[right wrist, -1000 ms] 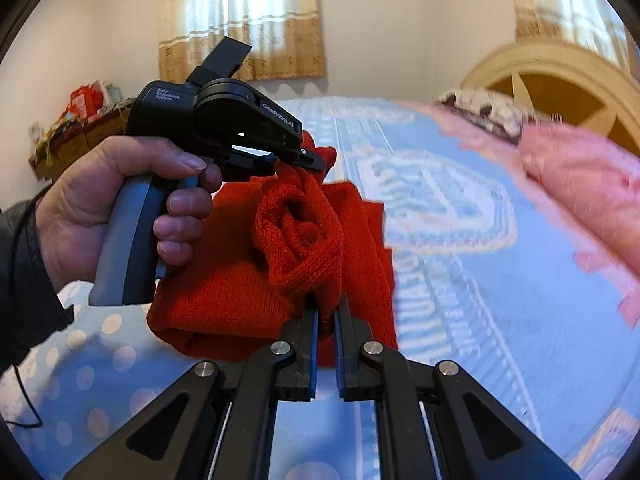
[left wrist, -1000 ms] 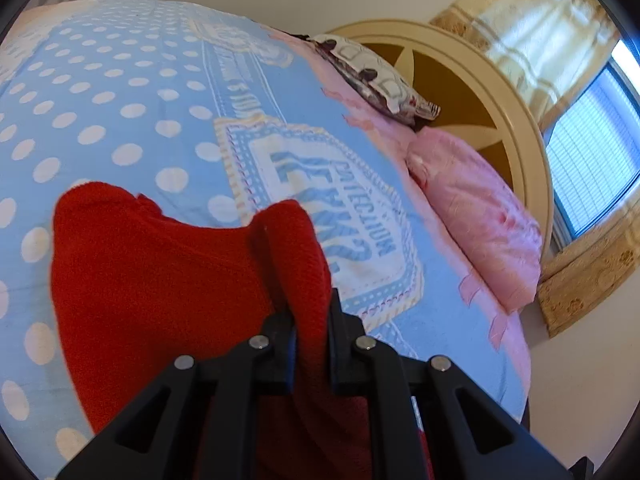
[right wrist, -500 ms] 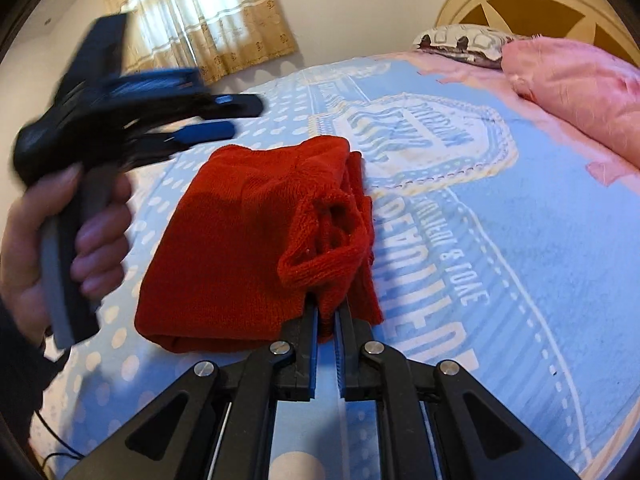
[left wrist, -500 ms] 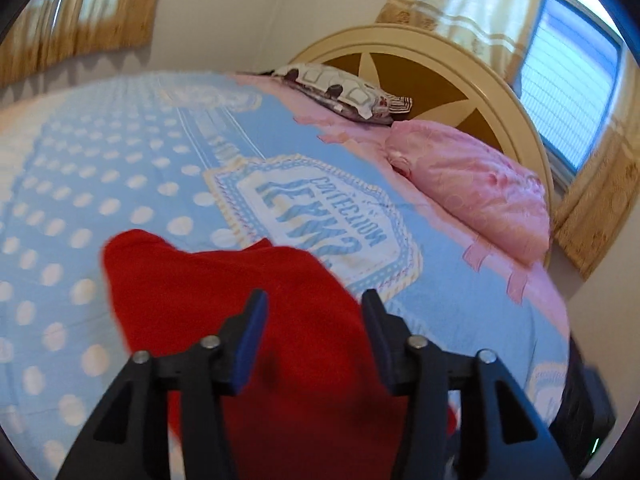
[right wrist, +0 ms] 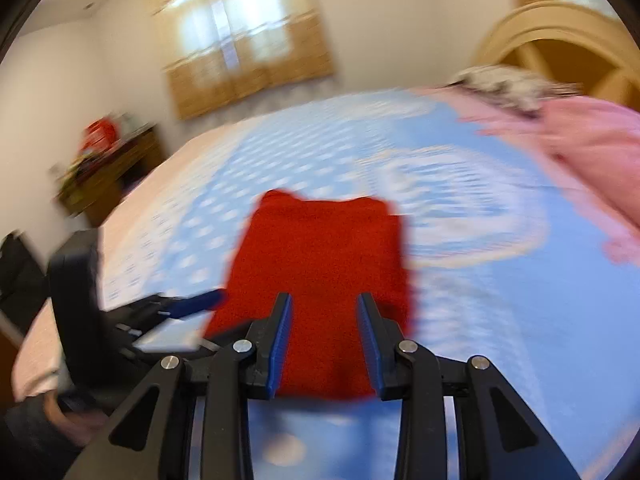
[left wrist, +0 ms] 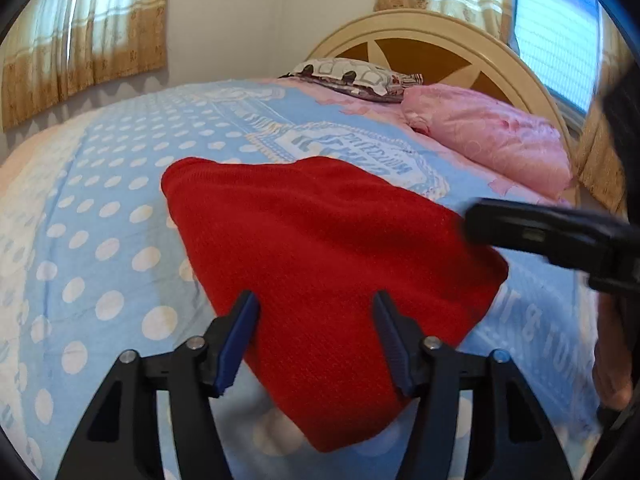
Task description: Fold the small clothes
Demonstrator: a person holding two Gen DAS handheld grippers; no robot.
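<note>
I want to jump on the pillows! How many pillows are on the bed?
2. A pink pillow lies by the headboard, and a patterned pillow sits just behind it. Others may be hidden out of view.

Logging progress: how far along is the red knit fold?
Done: the red knit garment lies folded in a compact rectangle on the blue dotted bedspread. In hand: nothing; the left tongs and right tongs have just been opening, and neither pinches cloth. Left: maybe a final smoothing; no other clothes to fold show on the bed.
</note>
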